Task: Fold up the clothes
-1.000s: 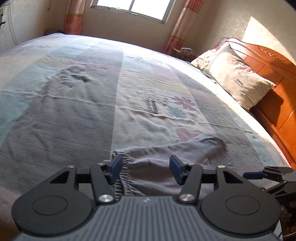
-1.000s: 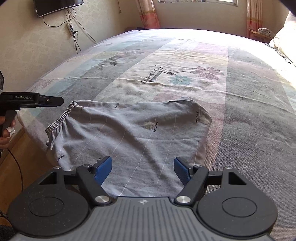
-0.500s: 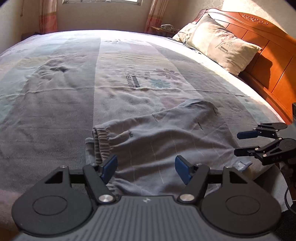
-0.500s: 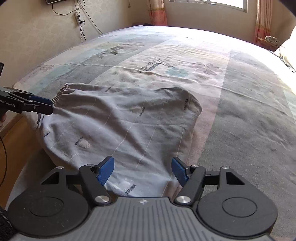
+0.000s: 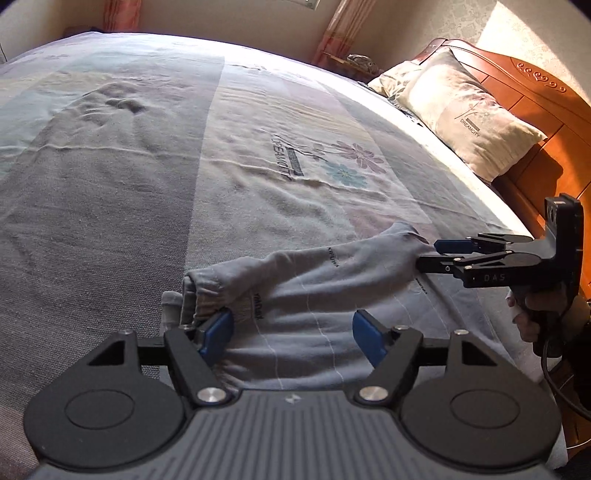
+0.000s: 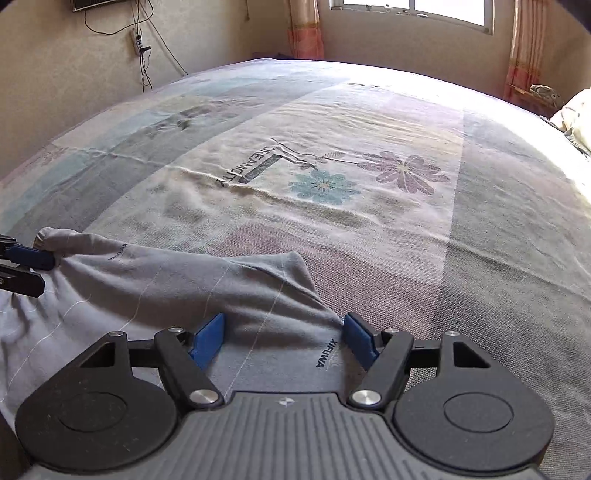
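Grey cotton, a pair of shorts with thin pale lines and an elastic waistband, lies on the bed straight ahead of the left tool. In the left wrist view this tool's blue pads stand wide apart, the left pad touching the gathered waistband, the right one over flat cloth; nothing is pinched between them. Small dark lettering on the shorts is too blurred here to read. Beyond the tool, the bedsheet carries "DREAMCITY" beside a purple and a teal flower. To the far right a pillow bears the same word, leaning against an orange wooden headboard. Right of the tool, the right tool is seen side-on with "DAS" on its body, its tips at the raised edge of the shorts, a hand on its grip.

From the right wrist view, the right tool also stands wide open, straddling a fold of the shorts without gripping it. "XIFUWA" reads clearly on the cloth by its right pad. Far left, the left tool appears with its tips at the waistband. Ahead lie a window, orange curtains, and wall cables, none visible in the other view.
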The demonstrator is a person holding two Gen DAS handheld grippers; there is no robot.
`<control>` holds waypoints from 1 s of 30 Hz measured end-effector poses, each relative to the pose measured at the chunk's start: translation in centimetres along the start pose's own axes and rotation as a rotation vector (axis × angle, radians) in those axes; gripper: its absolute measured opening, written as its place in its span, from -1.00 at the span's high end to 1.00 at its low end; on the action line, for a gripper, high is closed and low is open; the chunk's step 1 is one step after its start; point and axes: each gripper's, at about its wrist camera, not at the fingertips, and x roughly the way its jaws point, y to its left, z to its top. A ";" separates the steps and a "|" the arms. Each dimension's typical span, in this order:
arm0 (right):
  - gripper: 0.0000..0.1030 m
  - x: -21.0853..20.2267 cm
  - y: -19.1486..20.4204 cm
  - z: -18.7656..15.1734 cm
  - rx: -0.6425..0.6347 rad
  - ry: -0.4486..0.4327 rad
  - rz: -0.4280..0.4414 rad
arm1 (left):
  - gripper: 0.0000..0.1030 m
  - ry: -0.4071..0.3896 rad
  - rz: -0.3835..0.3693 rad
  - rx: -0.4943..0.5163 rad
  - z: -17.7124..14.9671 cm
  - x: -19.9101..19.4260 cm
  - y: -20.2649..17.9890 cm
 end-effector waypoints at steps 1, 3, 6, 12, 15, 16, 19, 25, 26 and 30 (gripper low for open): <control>-0.45 0.1 -0.3 0.1 0.010 0.001 -0.004 | -0.41 -0.006 0.001 0.005 0.2 -0.4 -0.3; -0.45 -1.0 -0.5 0.3 0.047 -0.016 0.019 | -0.48 -0.024 -0.006 0.020 0.2 -0.9 -0.6; -0.45 -3.2 -0.1 -0.9 0.084 -0.014 0.122 | -0.49 0.007 0.016 0.038 -0.1 -0.2 -0.1; -0.55 -4.6 0.5 -5.8 0.069 0.039 0.189 | -0.50 0.029 0.030 0.074 0.1 0.4 -0.6; -0.55 -6.4 0.6 -5.5 0.115 0.042 0.152 | -0.50 0.035 0.056 0.131 0.3 -0.6 -2.5; -0.55 -7.1 0.9 -5.6 0.118 0.032 0.168 | -0.50 0.036 0.046 0.156 0.1 -1.1 -3.2; -0.61 -8.2 2.2 -6.3 0.090 0.040 0.223 | -0.55 0.054 0.001 0.186 -1.1 -2.4 -4.9; -0.66 -8.1 3.7 -9.6 0.119 0.084 0.216 | -0.57 0.115 -0.005 0.138 -4.7 -2.7 -5.0; -0.68 -8.3 3.8 -9.6 0.127 0.091 0.213 | -0.57 0.114 0.001 0.130 -5.0 -2.9 -5.0; -0.70 -9.1 4.0 -9.6 0.127 0.081 0.201 | -0.68 0.073 -0.012 0.132 -5.2 -4.2 -5.7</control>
